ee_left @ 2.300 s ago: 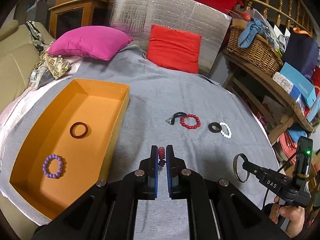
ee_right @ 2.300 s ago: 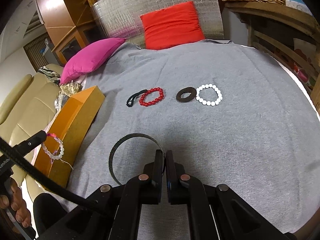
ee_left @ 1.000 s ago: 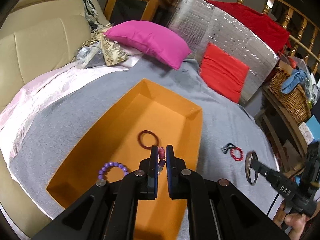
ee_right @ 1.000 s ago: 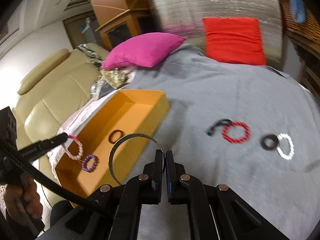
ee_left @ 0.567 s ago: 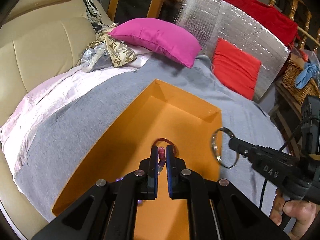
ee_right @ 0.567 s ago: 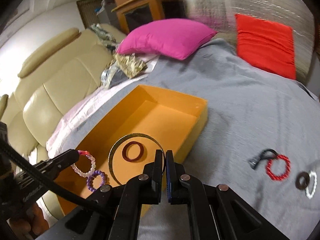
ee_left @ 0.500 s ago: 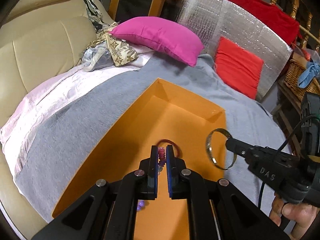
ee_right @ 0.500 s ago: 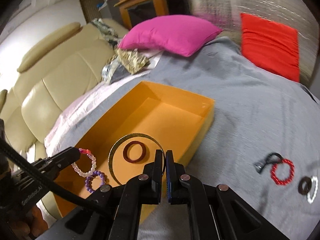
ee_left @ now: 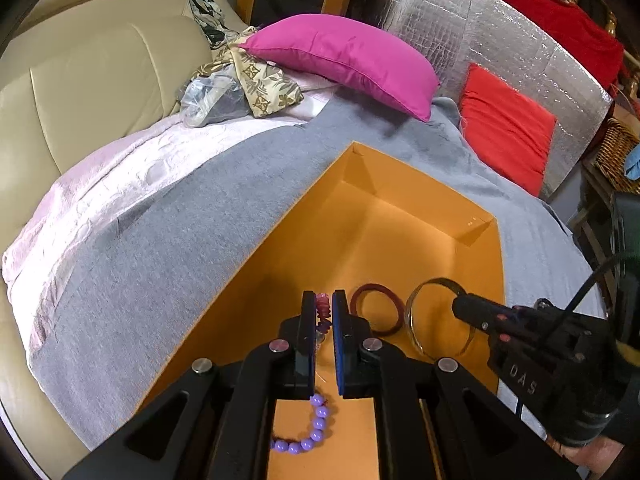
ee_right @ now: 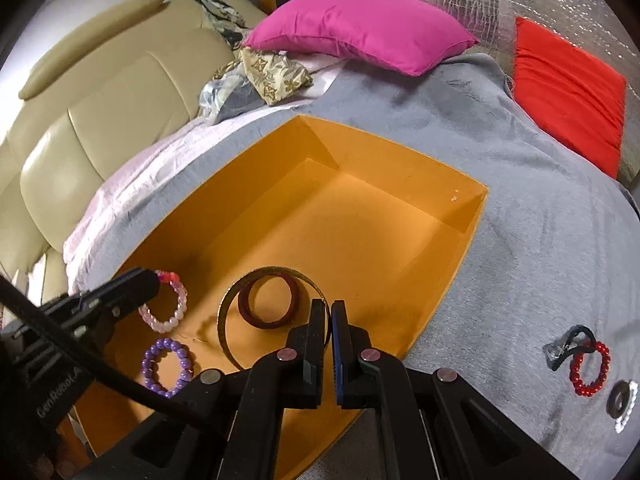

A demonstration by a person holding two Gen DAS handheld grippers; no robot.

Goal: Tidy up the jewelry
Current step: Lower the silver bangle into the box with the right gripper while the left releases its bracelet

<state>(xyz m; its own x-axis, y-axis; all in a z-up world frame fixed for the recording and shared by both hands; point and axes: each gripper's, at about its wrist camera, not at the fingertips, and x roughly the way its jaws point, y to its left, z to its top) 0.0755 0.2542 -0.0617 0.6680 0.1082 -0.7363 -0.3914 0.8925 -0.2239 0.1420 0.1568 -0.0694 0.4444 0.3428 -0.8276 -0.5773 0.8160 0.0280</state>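
Both grippers hang over the orange box point(ee_right: 472, 216), which sits on a grey cloth point(ee_right: 540, 216). The left gripper point(ee_left: 324, 308) is clamped on a pink bead bracelet point(ee_right: 166, 304); from the right wrist view the bracelet dangles from its tip above the box floor, and from the left wrist view only a few pink beads show between the 2 fingers point(ee_left: 308, 320). The right gripper point(ee_right: 327, 320) is clamped on the rim of a thin gold bangle point(ee_right: 240, 292), held upright over the box. Seen through the bangle, a dark red ring point(ee_right: 268, 304) lies flat on the box floor. A purple bead bracelet point(ee_right: 168, 366) also lies in the box, near the front, just below the pink one. Out on the cloth, right of the box, are a red bead bracelet point(ee_right: 592, 368) touching a black hair tie point(ee_right: 568, 344), and beside them a dark ring point(ee_right: 618, 402) against a white bead bracelet point(ee_right: 628, 412). A magenta pillow point(ee_right: 360, 28) and a red cushion point(ee_right: 568, 92) lie beyond the box.
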